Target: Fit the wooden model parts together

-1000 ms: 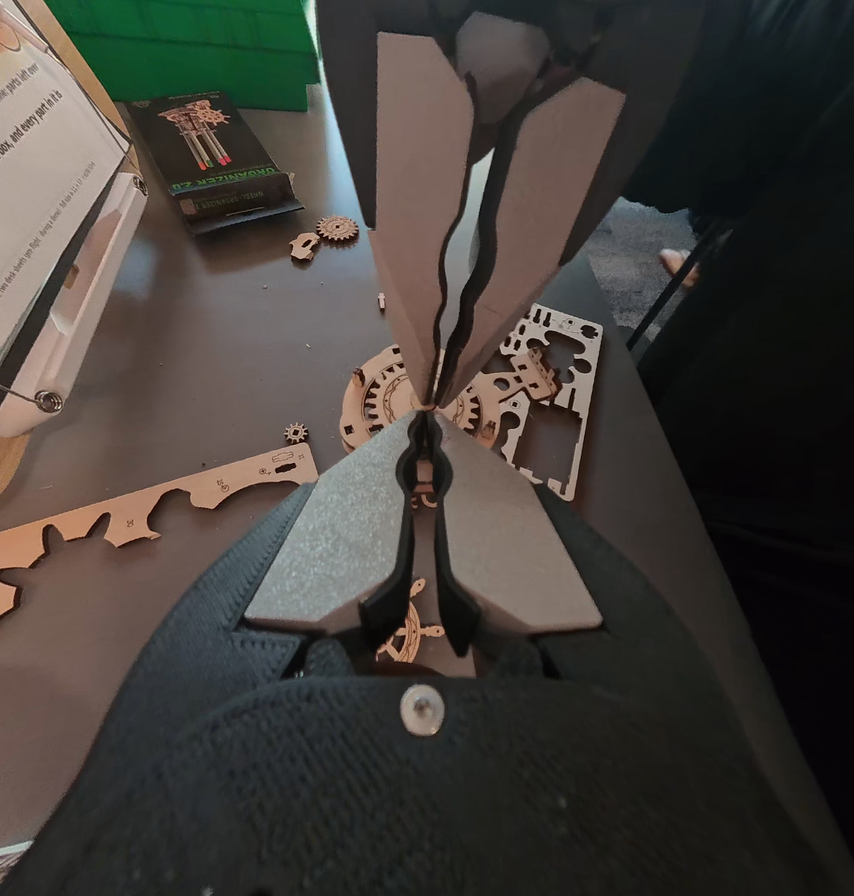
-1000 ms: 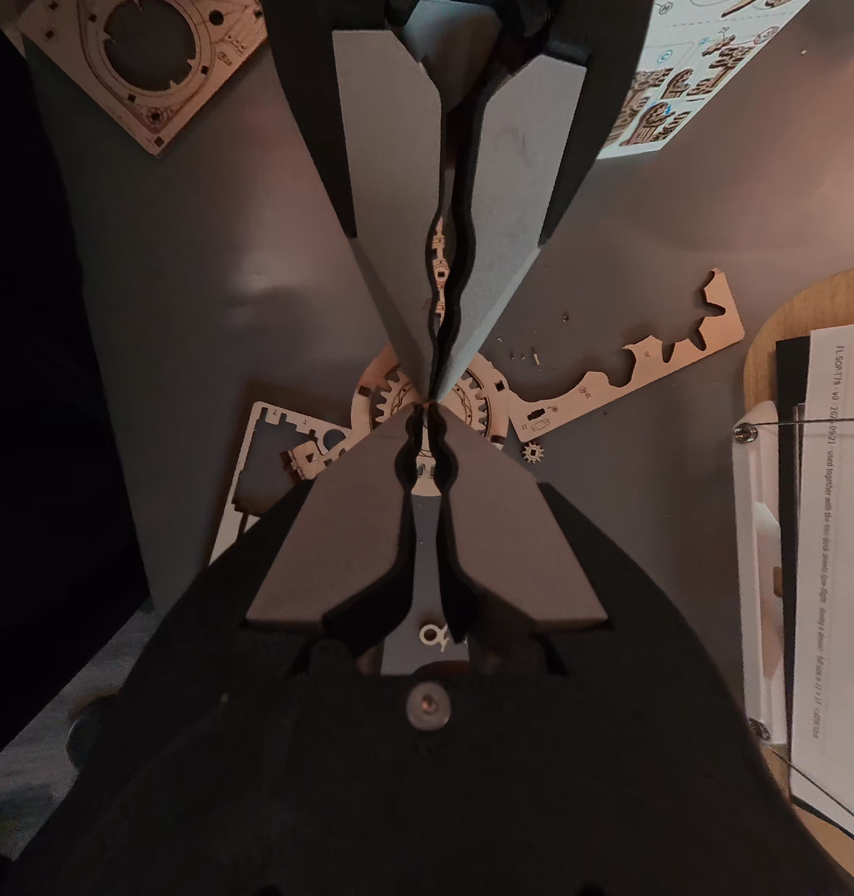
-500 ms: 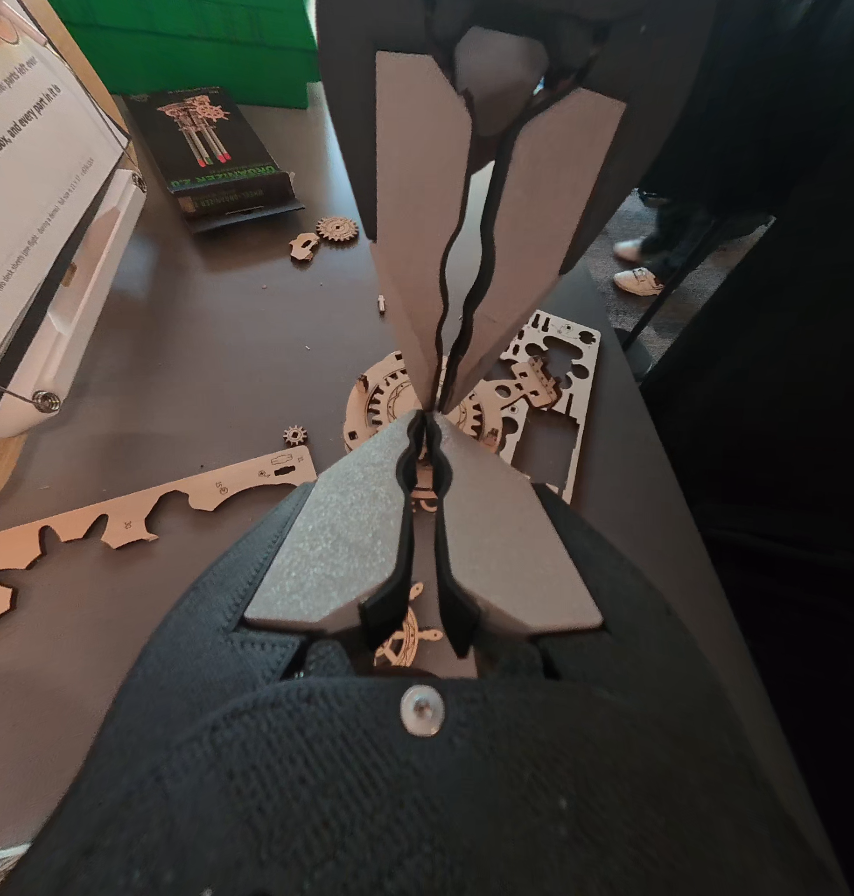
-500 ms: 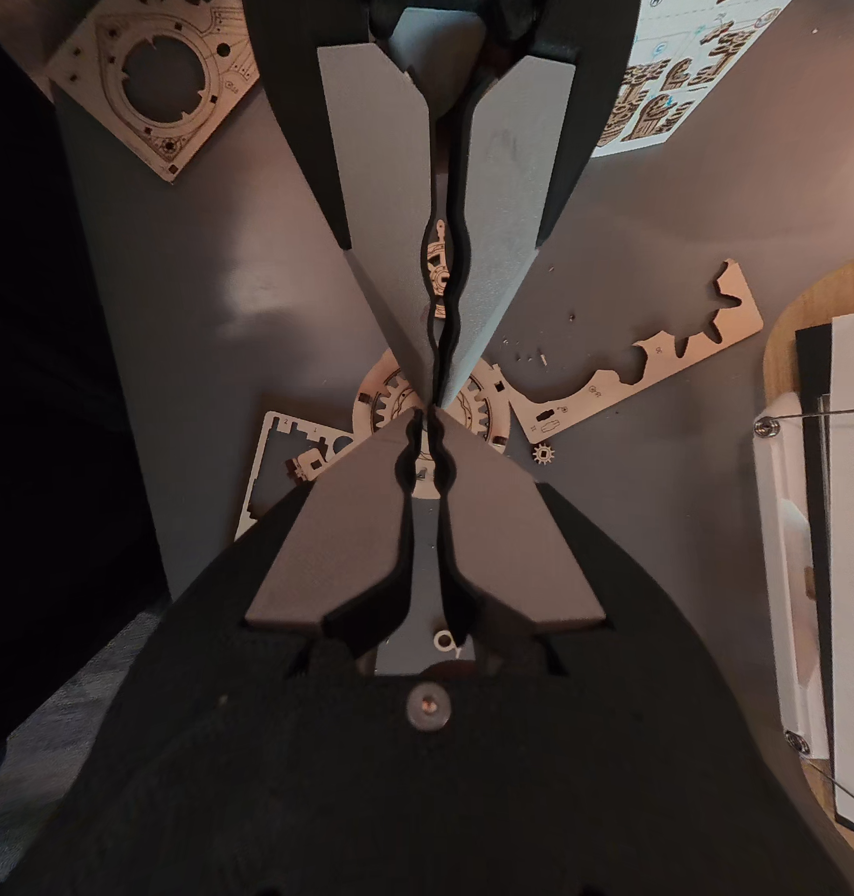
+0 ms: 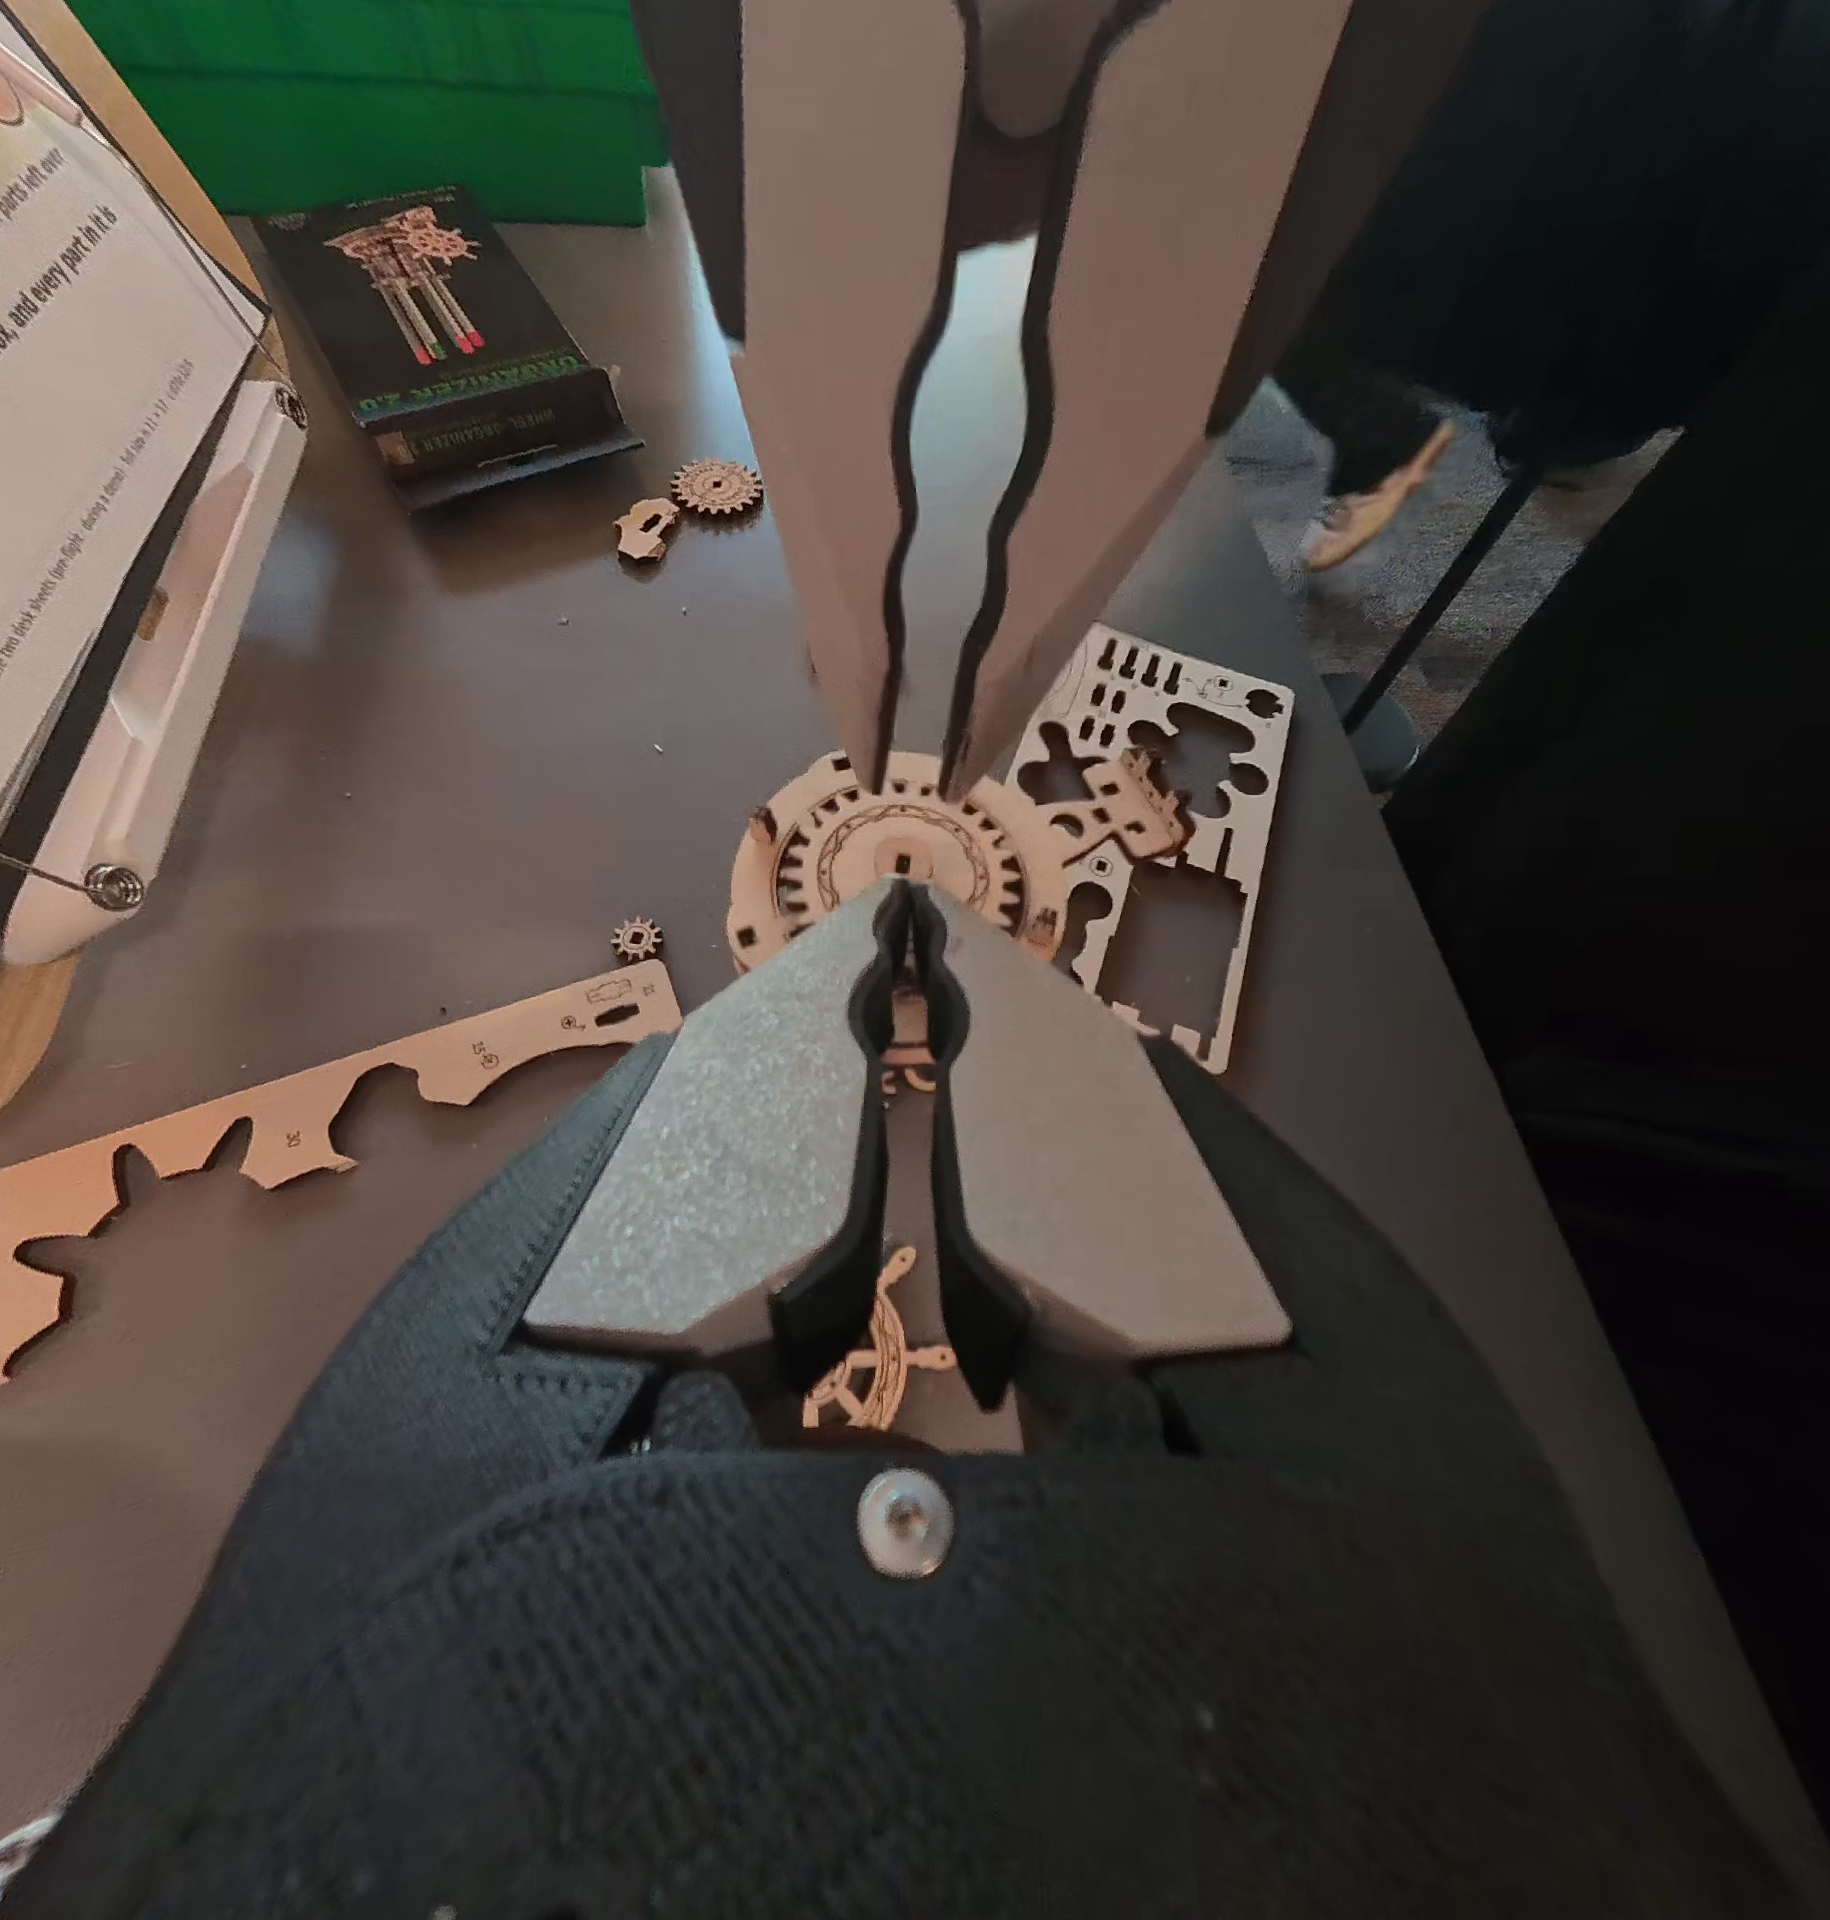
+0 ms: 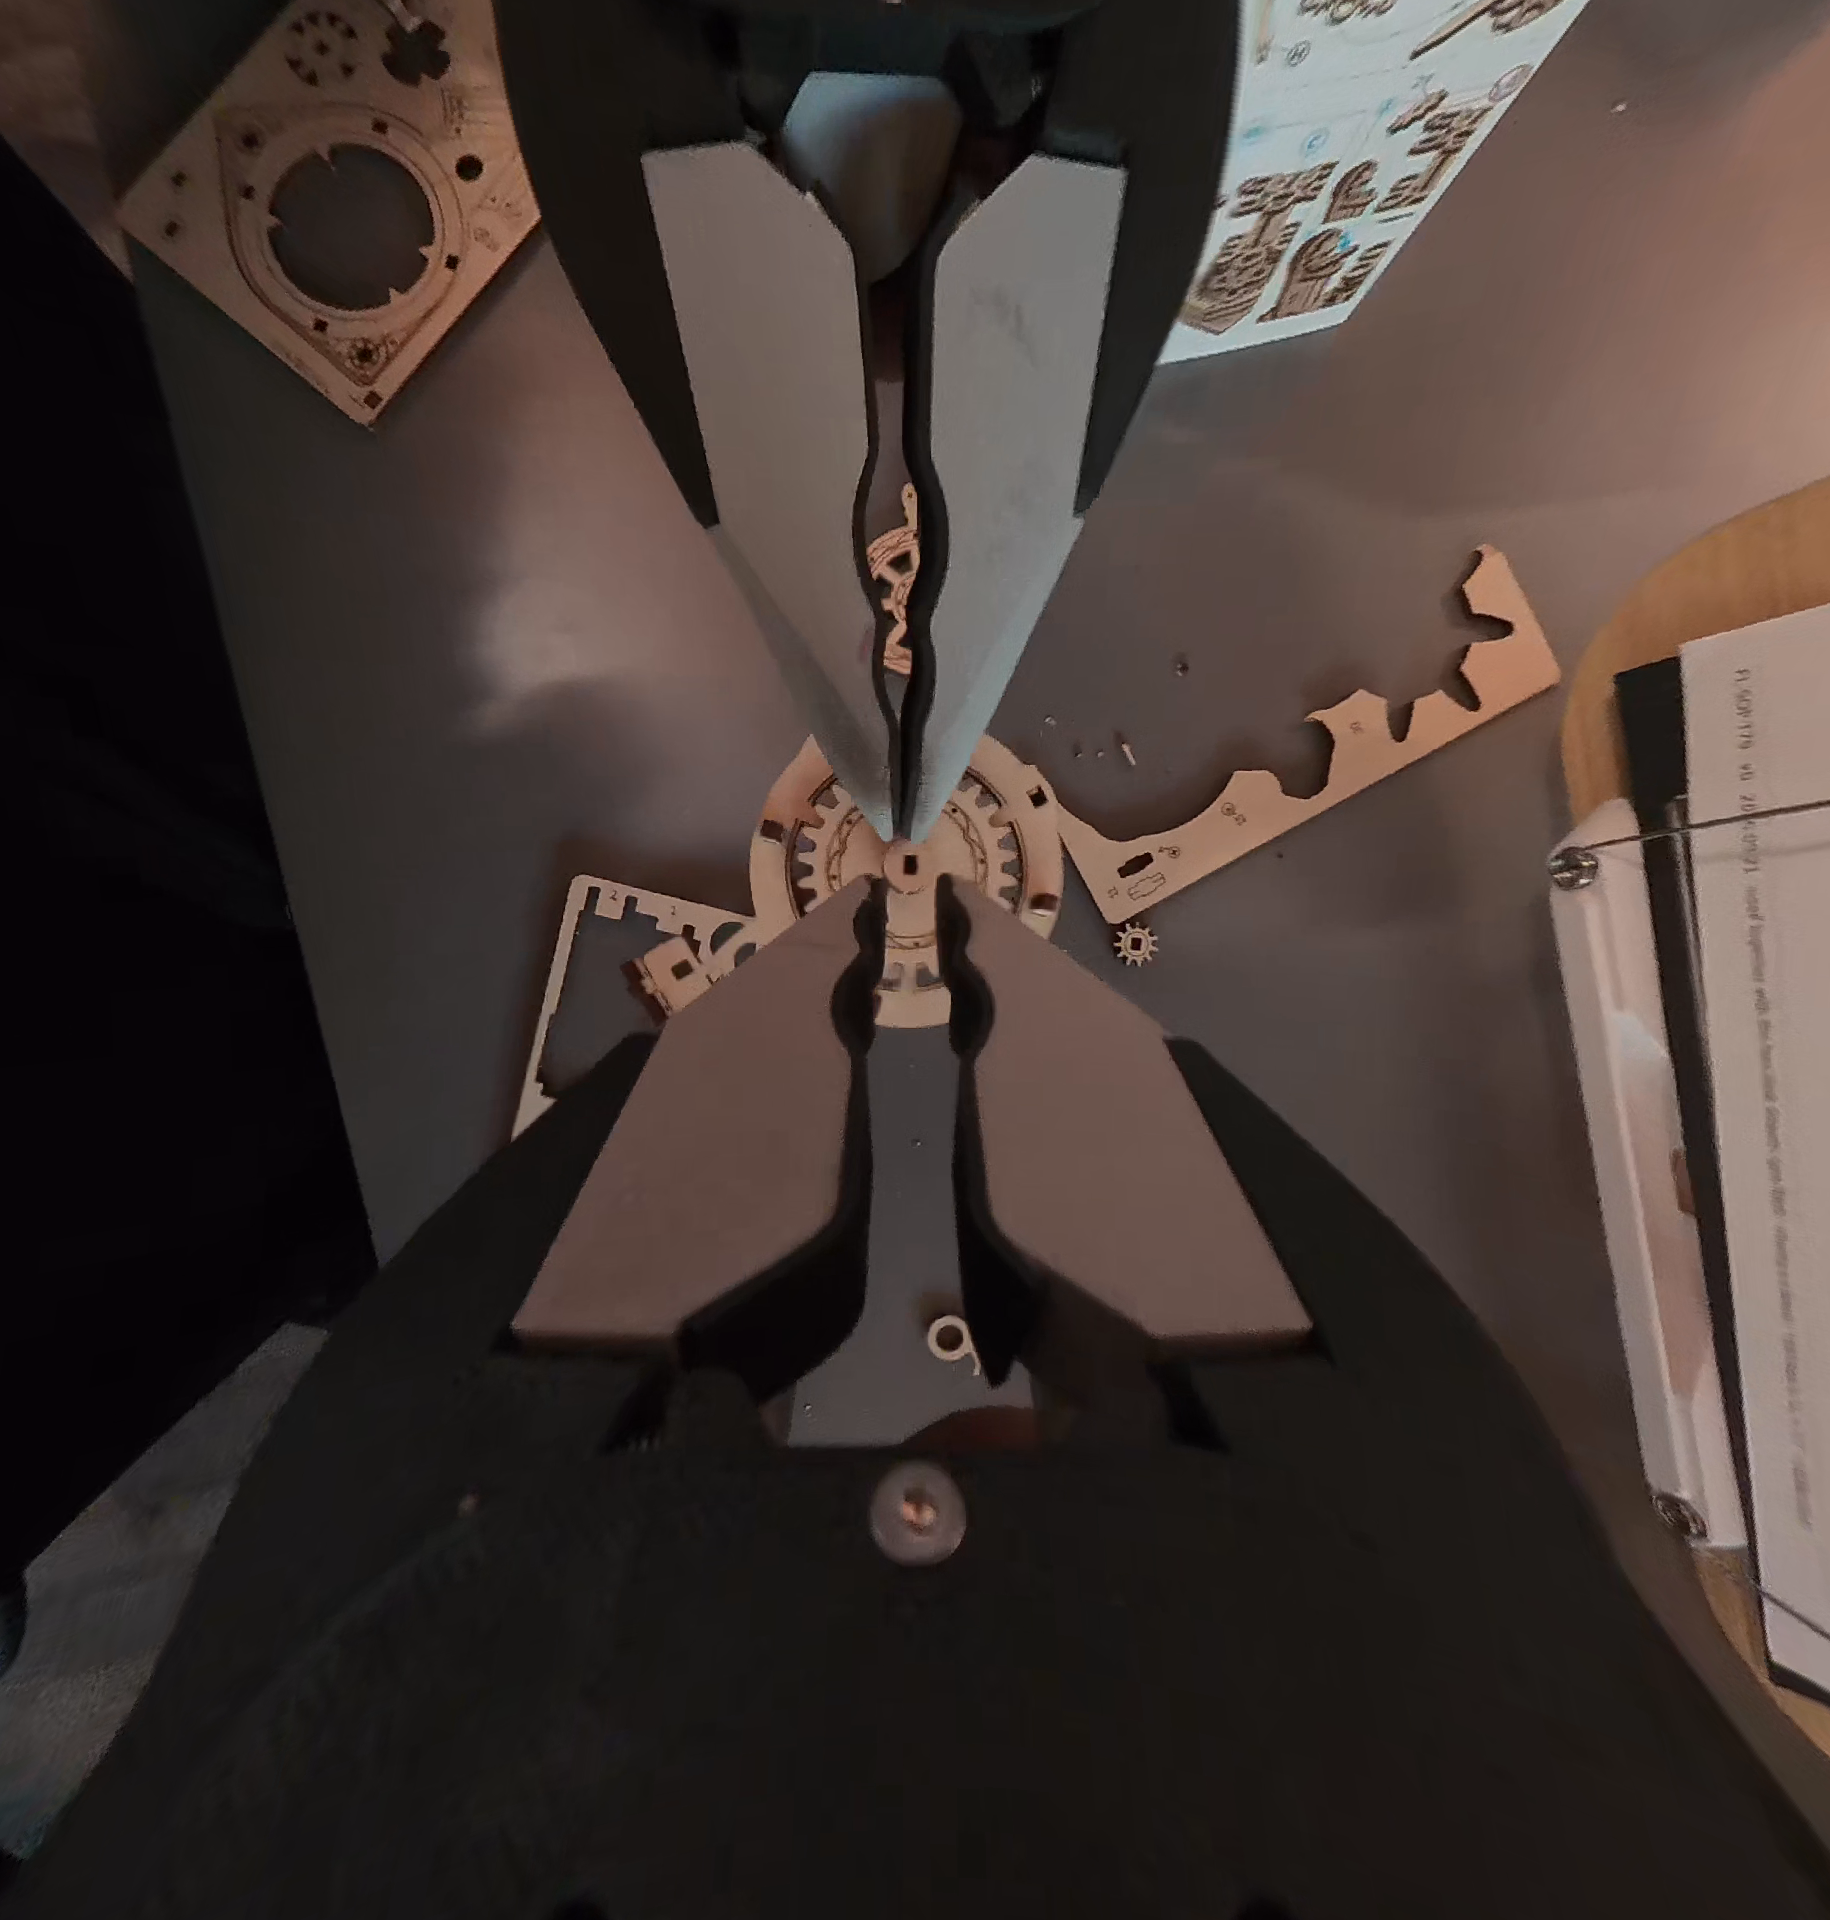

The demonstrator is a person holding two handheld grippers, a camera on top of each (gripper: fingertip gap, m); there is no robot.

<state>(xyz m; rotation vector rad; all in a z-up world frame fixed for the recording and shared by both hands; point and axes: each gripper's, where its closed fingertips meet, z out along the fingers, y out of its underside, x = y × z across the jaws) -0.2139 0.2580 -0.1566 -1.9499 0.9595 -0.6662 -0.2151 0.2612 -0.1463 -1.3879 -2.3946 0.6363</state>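
A round wooden gear disc [image 5: 817, 883] lies flat on the dark table, and its small centre hub [image 6: 906, 862] shows in the right wrist view. My left gripper [image 5: 906, 896] is shut with its tips right over the hub; I see nothing held in it. It enters the right wrist view [image 6: 900, 829] from the top. My right gripper [image 6: 906, 896] is slightly open and empty, its tips on either side of the hub. It shows in the left wrist view [image 5: 913, 779] opposite the left one. A ship's-wheel part [image 5: 880, 1361] lies under the left gripper.
A punched-out wooden sheet [image 5: 1160, 831] lies beside the disc near the table edge. A leftover wooden strip [image 5: 319, 1122] and a tiny gear [image 5: 638, 940] lie on the other side. A black box [image 5: 443, 332], a gear [image 5: 717, 486], a sign holder [image 6: 1721, 1195], an instruction sheet [image 6: 1358, 177] and a square sheet [image 6: 329, 208] stand around. Only a small space, under 4 cm, lies between the two pairs of fingers.
The two grippers' tips were pressed together over the disc's centre. The right gripper has opened and drawn back a little, baring the hub. The left gripper stays shut.
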